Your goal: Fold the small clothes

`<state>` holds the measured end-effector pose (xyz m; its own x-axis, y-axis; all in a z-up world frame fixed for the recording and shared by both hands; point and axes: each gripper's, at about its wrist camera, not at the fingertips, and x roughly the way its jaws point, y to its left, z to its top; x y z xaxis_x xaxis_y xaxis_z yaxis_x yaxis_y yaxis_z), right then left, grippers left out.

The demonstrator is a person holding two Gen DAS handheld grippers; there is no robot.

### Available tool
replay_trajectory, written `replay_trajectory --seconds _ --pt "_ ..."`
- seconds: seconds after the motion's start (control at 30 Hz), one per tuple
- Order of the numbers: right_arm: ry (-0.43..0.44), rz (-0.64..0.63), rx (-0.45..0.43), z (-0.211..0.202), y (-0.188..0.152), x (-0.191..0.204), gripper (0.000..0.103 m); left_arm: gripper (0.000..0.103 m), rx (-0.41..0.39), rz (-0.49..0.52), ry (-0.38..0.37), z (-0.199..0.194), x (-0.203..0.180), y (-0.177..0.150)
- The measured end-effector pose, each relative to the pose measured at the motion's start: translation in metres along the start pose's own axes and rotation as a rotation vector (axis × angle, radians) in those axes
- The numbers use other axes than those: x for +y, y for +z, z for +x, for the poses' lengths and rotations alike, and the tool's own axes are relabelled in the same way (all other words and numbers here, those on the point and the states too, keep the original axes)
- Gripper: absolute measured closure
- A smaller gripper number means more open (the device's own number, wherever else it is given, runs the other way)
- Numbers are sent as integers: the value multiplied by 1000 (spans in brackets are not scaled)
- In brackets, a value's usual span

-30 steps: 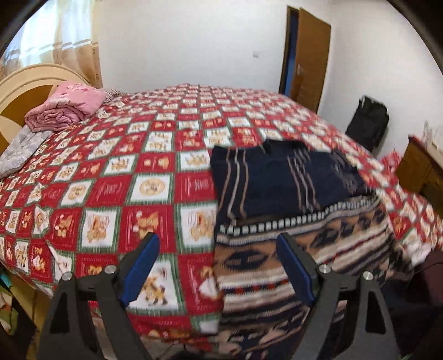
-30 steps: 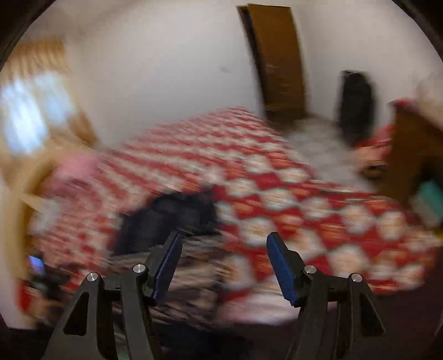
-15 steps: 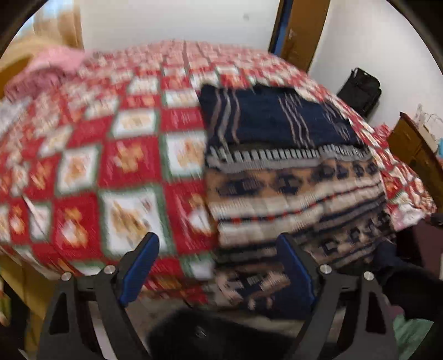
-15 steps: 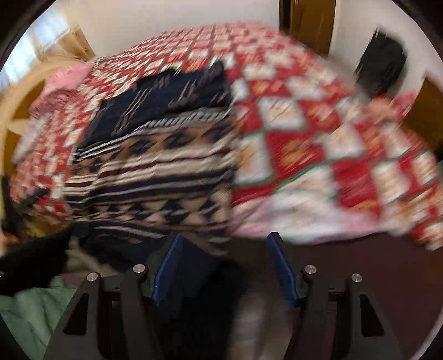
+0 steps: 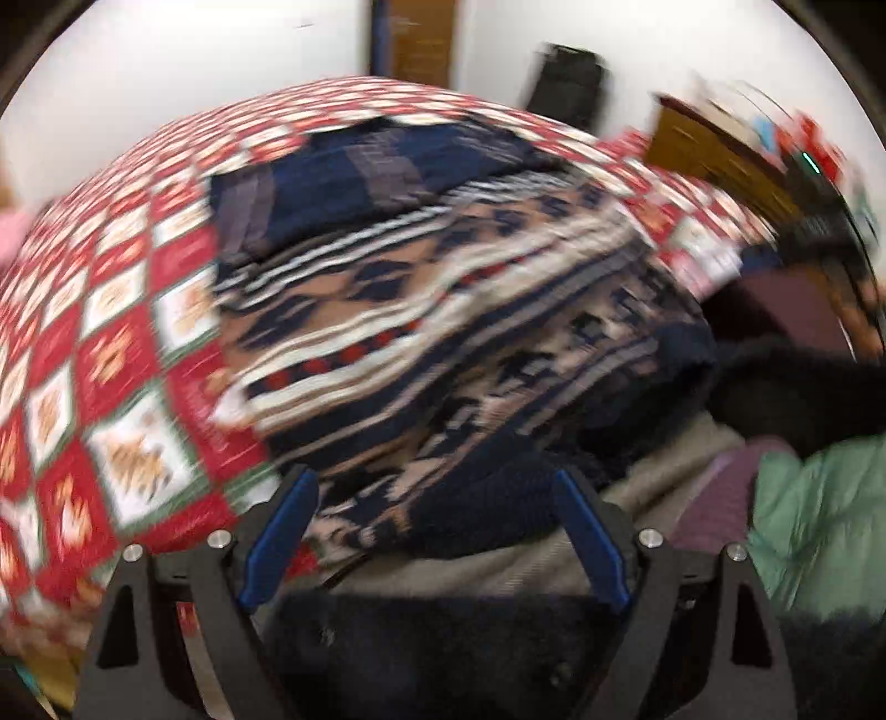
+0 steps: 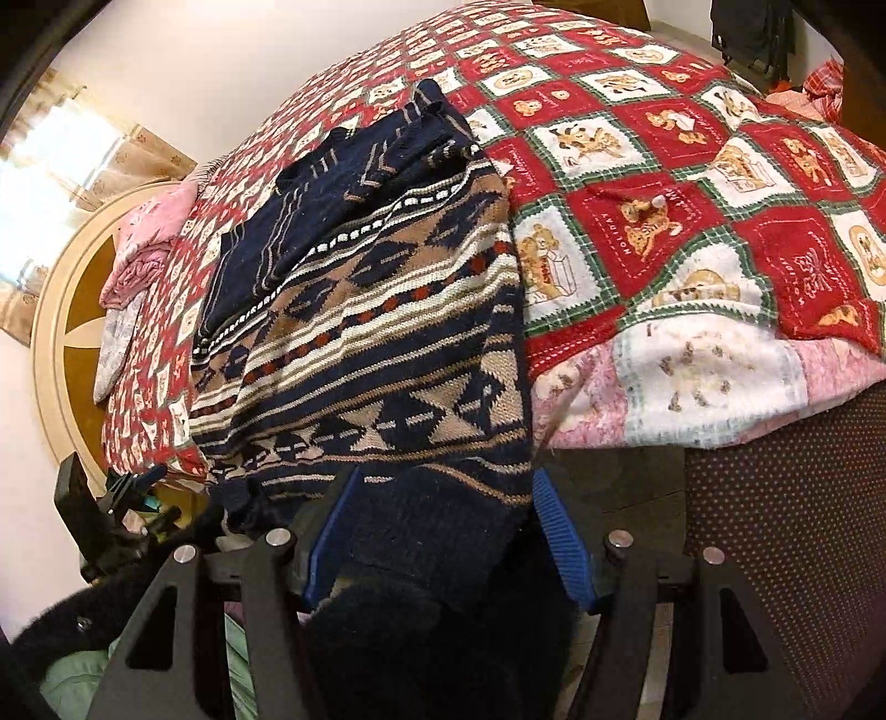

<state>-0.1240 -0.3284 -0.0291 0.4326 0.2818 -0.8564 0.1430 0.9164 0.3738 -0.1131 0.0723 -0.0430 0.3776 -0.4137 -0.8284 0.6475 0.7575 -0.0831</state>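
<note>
A knitted sweater (image 6: 365,338), navy with tan and white pattern bands, lies flat on the red patchwork quilt (image 6: 692,183). Its navy hem (image 6: 421,531) hangs over the bed's near edge. My right gripper (image 6: 443,531) points down at that hem near its right corner. It is open, with the hem cloth lying between the blue pads (image 6: 559,531) and not pinched. The left wrist view is blurred by motion. There the sweater (image 5: 421,310) fills the middle, and my left gripper (image 5: 434,520) stands wide open over the hem's left part with cloth between its fingers.
A pink folded blanket (image 6: 149,243) lies by the cream headboard (image 6: 61,310). A black bag (image 6: 758,33) stands on the floor past the bed. A wooden cabinet (image 5: 714,160) and a door (image 5: 421,44) are beyond. The person's dark sleeve (image 5: 786,382) and green clothing (image 5: 819,515) are close by.
Both grippers have tipped down and come in to the sweater's hem at the bed's near edge. The left view has swung to the right. Neither jaw has changed its width.
</note>
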Motion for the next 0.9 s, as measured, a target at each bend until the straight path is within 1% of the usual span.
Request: replay_trajectory --seconds 0.07,0.1,0.13,0.2,0.23,0.3,0.33,0.37,0.43,0.47,0.53,0.57,0.6,0.63,0.77,0.83,0.9 --pt "3 -3 0 1 3 3 38 15 24 77 -90 11 -4 1" --pt "4 -5 -2 0 4 5 38 18 50 105 -127 22 -5 0" --pt "3 -9 -3 0 5 7 38 21 72 118 -132 31 -2 4" --pt "-5 -18 -7 -1 5 10 38 39 145 140 -109 55 -1 6" --pt "-8 -22 -9 -2 5 10 38 42 166 146 -109 63 -2 8" --pt "-12 -23 -13 -4 5 10 38 50 194 164 -159 76 -7 8" --pt "-12 -18 -15 -4 5 9 38 51 209 189 -176 79 -12 6" --pt "-10 -12 -17 -5 5 8 38 51 216 224 -173 82 -18 3" --pt "-8 8 -17 -4 6 4 38 51 199 284 -151 81 -27 -3" --pt "-9 15 -16 -3 6 2 38 52 184 285 -149 80 -29 -5" --pt "-5 36 -11 0 6 -2 38 59 177 250 -160 79 -28 -7" --pt "-1 45 -8 0 6 -4 38 75 182 230 -178 78 -27 -8" --pt "4 56 -6 1 6 -7 38 87 183 227 -174 78 -27 -9" --pt "8 67 -7 1 6 -9 38 87 177 232 -151 77 -28 -10" --pt "12 102 -24 -4 7 -16 38 90 143 238 -114 66 -34 -11" --pt "10 121 -37 -7 8 -21 38 90 108 202 -112 59 -29 -2" --pt "16 147 -48 -9 9 -27 38 90 30 128 -133 43 -24 14"
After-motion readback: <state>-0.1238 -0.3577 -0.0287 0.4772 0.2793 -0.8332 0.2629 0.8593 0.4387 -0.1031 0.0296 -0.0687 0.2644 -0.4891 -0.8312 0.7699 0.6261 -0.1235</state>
